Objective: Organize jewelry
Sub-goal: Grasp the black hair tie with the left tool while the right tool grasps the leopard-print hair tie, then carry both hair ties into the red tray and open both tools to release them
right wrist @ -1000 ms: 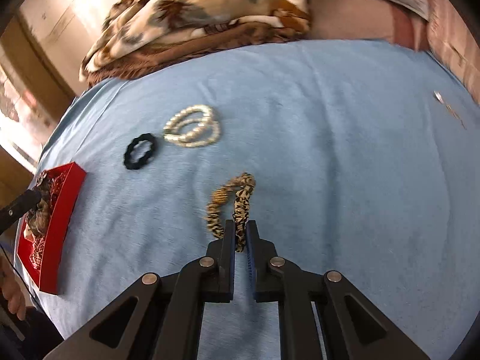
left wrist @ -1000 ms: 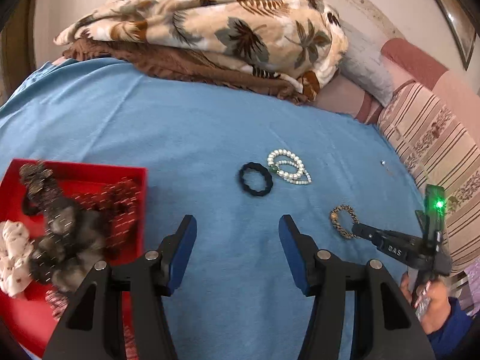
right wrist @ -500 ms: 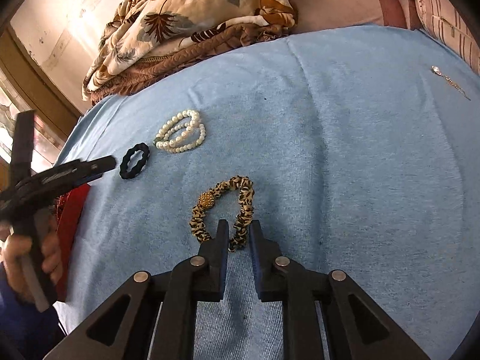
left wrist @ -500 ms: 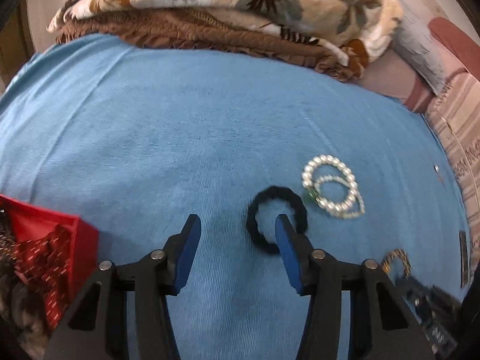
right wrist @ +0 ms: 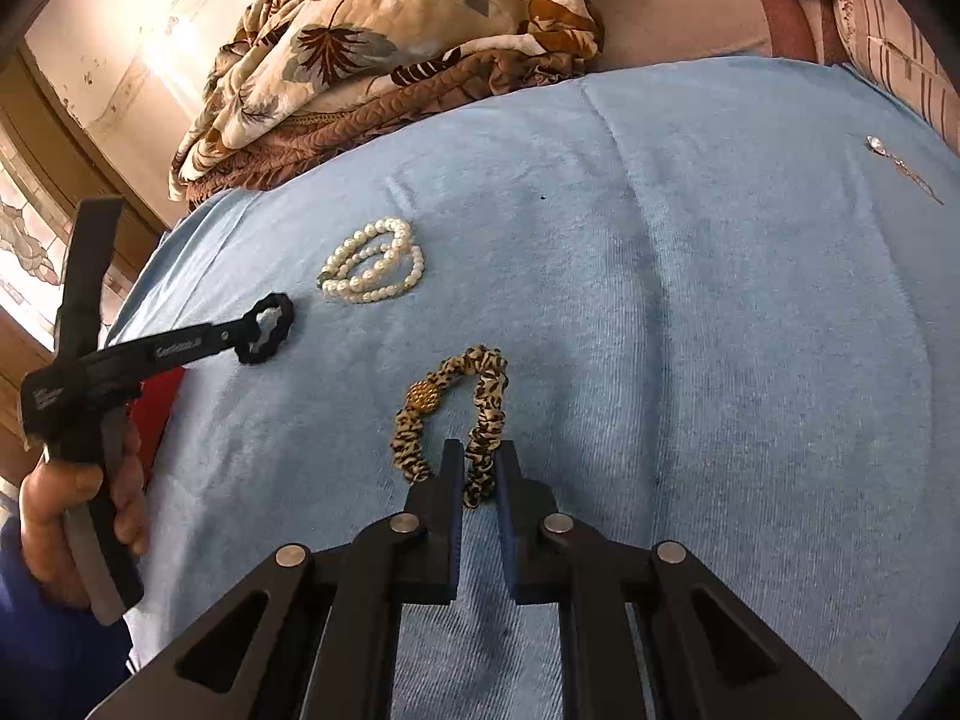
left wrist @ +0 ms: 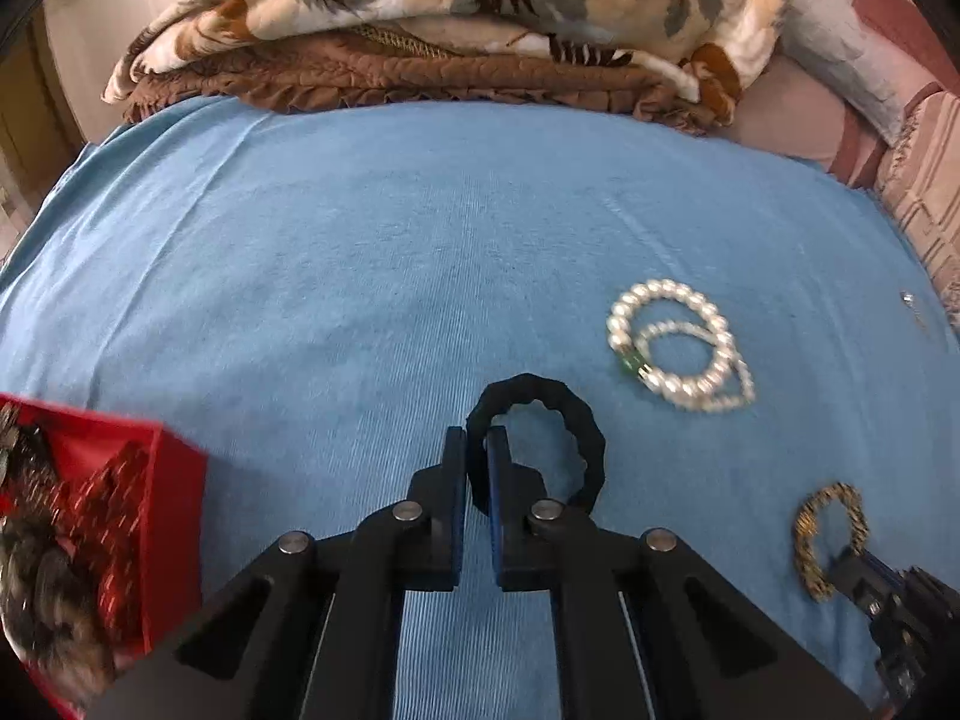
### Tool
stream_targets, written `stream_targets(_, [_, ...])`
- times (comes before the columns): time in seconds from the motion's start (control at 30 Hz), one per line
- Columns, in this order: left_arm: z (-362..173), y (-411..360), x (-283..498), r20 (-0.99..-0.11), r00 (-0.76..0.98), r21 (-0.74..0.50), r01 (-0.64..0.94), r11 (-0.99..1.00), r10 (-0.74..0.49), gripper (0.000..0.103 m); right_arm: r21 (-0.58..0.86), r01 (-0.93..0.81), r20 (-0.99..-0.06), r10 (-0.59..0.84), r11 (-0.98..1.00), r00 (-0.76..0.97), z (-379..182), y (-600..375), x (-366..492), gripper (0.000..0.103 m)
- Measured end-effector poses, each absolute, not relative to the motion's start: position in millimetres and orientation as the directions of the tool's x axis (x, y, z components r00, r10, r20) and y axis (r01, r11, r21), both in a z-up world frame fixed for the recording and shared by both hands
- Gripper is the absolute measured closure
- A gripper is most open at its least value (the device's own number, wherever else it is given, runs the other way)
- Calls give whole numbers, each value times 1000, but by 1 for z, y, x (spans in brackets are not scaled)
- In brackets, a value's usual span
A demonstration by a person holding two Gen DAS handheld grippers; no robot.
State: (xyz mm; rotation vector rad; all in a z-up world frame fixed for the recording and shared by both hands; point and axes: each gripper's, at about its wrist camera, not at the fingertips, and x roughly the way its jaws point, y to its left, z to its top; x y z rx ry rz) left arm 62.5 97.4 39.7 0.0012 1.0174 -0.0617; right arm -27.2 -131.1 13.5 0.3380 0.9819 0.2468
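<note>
My left gripper (left wrist: 477,450) is shut on the near-left rim of a black scrunchie (left wrist: 561,414) lying on the blue cloth; it also shows from the side in the right wrist view (right wrist: 264,327). My right gripper (right wrist: 480,468) is shut on the near end of a leopard-print bracelet (right wrist: 447,402) with a gold bead; this bracelet also shows in the left wrist view (left wrist: 831,531). White pearl bracelets (left wrist: 678,354) lie just right of the scrunchie, and show in the right wrist view (right wrist: 375,270). A red tray (left wrist: 162,480) holding several pieces sits at the left.
A folded leaf-print blanket (left wrist: 456,6) on a brown quilt lies along the far edge of the blue cloth (left wrist: 360,252). A small silver earring (right wrist: 900,165) lies at the far right. Striped pillows (left wrist: 924,180) border the right side.
My left gripper moved forward to the black scrunchie and closed on its rim. My right gripper stayed shut on the leopard bracelet.
</note>
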Motion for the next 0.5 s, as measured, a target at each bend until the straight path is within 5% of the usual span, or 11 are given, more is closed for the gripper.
stream_targets(0.5, [121,139,-82,-739,645,-169,107,980,-197,97,324,-110,-722,321,940,612,65,-108,-85,93])
